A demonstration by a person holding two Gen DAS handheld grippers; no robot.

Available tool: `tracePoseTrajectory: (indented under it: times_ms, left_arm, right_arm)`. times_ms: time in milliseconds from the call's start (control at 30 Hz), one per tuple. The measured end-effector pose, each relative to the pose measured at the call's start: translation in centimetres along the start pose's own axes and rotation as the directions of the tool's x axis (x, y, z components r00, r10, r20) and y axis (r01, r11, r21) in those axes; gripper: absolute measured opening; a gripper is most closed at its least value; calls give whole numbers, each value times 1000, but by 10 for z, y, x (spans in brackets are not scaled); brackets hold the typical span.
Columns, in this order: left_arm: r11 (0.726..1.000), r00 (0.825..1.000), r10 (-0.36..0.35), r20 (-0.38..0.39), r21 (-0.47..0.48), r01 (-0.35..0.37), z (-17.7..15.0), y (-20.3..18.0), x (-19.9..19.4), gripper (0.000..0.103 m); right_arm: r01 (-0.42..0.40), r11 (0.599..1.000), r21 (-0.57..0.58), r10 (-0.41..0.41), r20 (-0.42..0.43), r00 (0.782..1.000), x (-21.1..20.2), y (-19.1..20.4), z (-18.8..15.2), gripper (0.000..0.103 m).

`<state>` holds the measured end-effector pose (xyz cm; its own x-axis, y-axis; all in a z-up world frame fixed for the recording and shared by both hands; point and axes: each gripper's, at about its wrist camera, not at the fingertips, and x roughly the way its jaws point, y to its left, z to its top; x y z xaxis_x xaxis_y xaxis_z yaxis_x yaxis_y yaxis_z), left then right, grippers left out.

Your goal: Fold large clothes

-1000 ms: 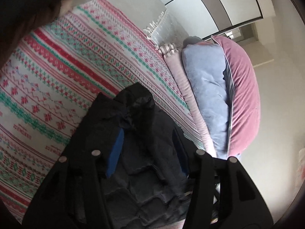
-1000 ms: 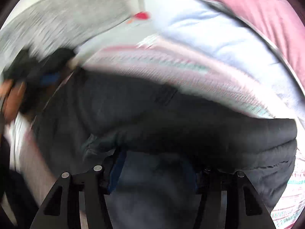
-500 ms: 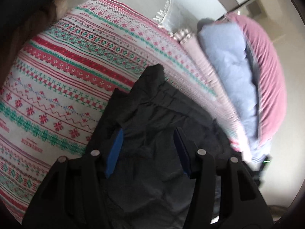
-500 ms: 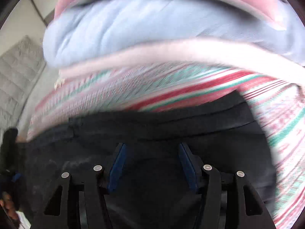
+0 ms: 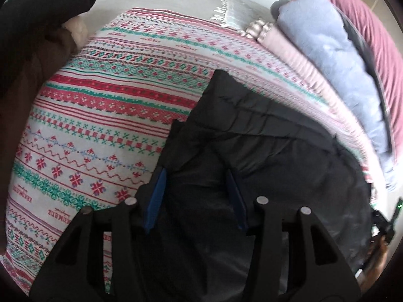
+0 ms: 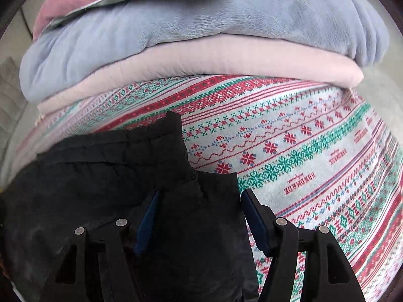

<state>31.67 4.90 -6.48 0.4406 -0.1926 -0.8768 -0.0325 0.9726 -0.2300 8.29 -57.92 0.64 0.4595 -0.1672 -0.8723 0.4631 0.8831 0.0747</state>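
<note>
A black quilted jacket (image 5: 264,146) lies on a red, green and white patterned blanket (image 5: 105,115). My left gripper (image 5: 196,176) has its blue-padded fingers apart with jacket fabric between them. In the right wrist view the same jacket (image 6: 100,181) fills the lower left, one corner pointing up. My right gripper (image 6: 199,198) also has its fingers spread wide over the jacket's edge, fabric lying between them. Whether either pair of pads presses the cloth is hidden by the dark fabric.
A stack of folded bedding lies along the blanket's far side: pink sheet (image 6: 226,60), blue plush blanket (image 6: 201,17), maroon cushion (image 5: 372,25). A person's dark sleeve (image 5: 32,17) is at the upper left. The patterned blanket (image 6: 314,151) extends to the right.
Both grippers have swung and lowered with the jacket towards the blanket. The jacket now lies flatter, and the right view has turned from the jacket's body to face the bedding stack.
</note>
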Motion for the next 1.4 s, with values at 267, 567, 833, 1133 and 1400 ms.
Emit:
tracePoseTrajectory:
  times_ms: [267, 567, 833, 1133, 1400]
  left_arm:
    - [998, 998, 57, 37, -6, -56, -8, 6, 12, 52]
    - [998, 990, 55, 133, -23, -52, -4, -2, -47, 52]
    - [960, 960, -51, 276, 278, -29, -78, -90, -132, 64]
    - [911, 973, -64, 221, 411, -33, -143, -132, -112, 64]
    - [933, 995, 17, 97, 356, -50, -143, -115, -47, 64]
  right_arm:
    - [5, 1000, 19, -5, 7, 1000, 26, -15, -1, 80]
    - [11, 1000, 25, -13, 97, 995, -43, 8, 7, 81]
    - [-64, 955, -290, 117, 169, 979, -137, 113, -69, 83]
    - [-14, 899, -438, 68, 106, 992, -111, 188, -132, 83]
    - [7, 860, -509, -18, -16, 1000, -43, 205, -146, 98]
